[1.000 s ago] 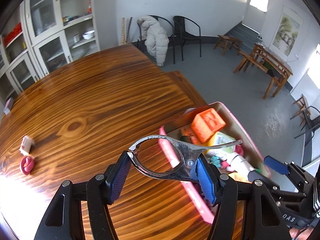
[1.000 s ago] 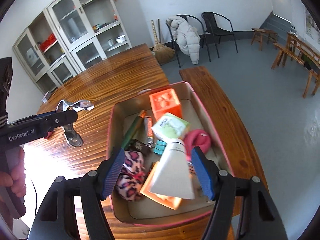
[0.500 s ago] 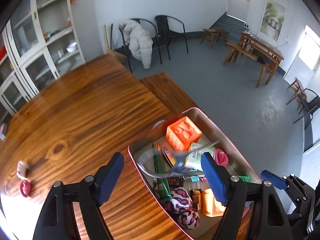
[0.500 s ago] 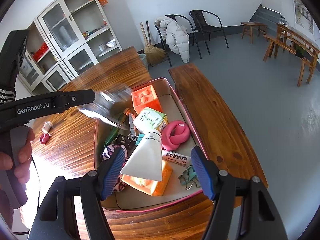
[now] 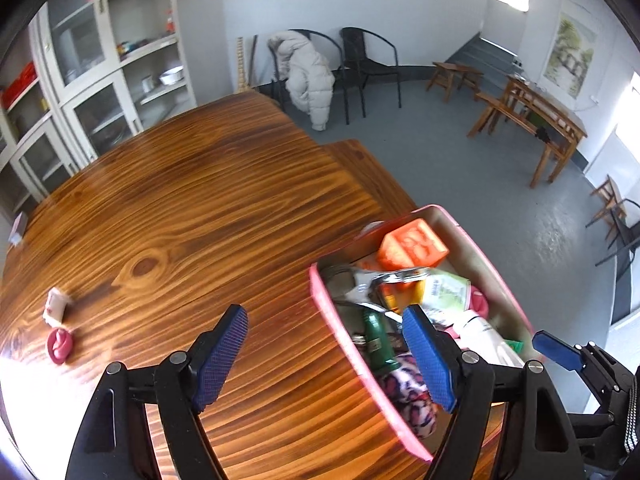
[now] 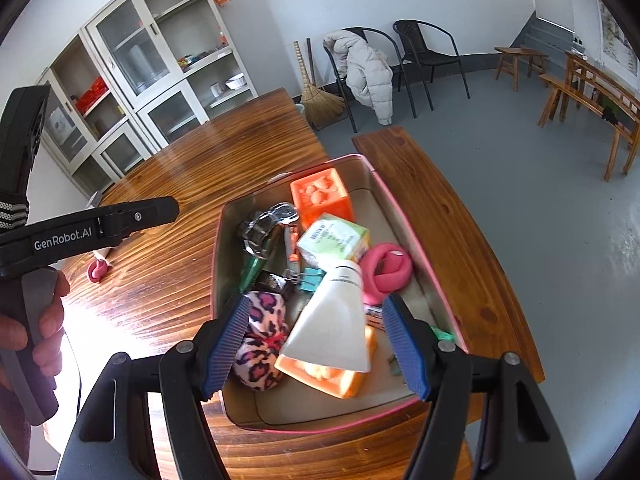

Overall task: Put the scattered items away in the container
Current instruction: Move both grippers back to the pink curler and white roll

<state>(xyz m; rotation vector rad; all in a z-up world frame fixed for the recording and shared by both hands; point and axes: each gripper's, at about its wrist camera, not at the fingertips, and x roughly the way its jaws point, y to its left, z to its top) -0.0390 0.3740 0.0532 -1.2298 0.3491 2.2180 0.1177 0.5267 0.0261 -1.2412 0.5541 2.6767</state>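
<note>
The pink-rimmed container [image 6: 412, 236] [image 5: 344, 344] stands at the table's right edge, full of items. The metal clamp [image 6: 266, 222] [image 5: 384, 278] lies in its far left part beside an orange block [image 6: 322, 196]. A white tube [image 6: 336, 320], a leopard-print pouch [image 6: 260, 340] and a green box [image 6: 334, 238] lie there too. My left gripper [image 5: 326, 356] is open and empty over the container's left rim. My right gripper [image 6: 316, 344] is open and empty above the container's near end. A pink clip [image 5: 60, 344] and a small white item [image 5: 56, 306] lie on the table at left.
The wooden table [image 5: 180, 208] stretches left of the container, with a glare patch near its front left. A wooden bench [image 6: 432, 200] runs right of the table. Cabinets, chairs and a broom stand at the back wall.
My left gripper opened and dropped the metal clamp into the container, then drew back to the left. The right gripper stayed open above the container.
</note>
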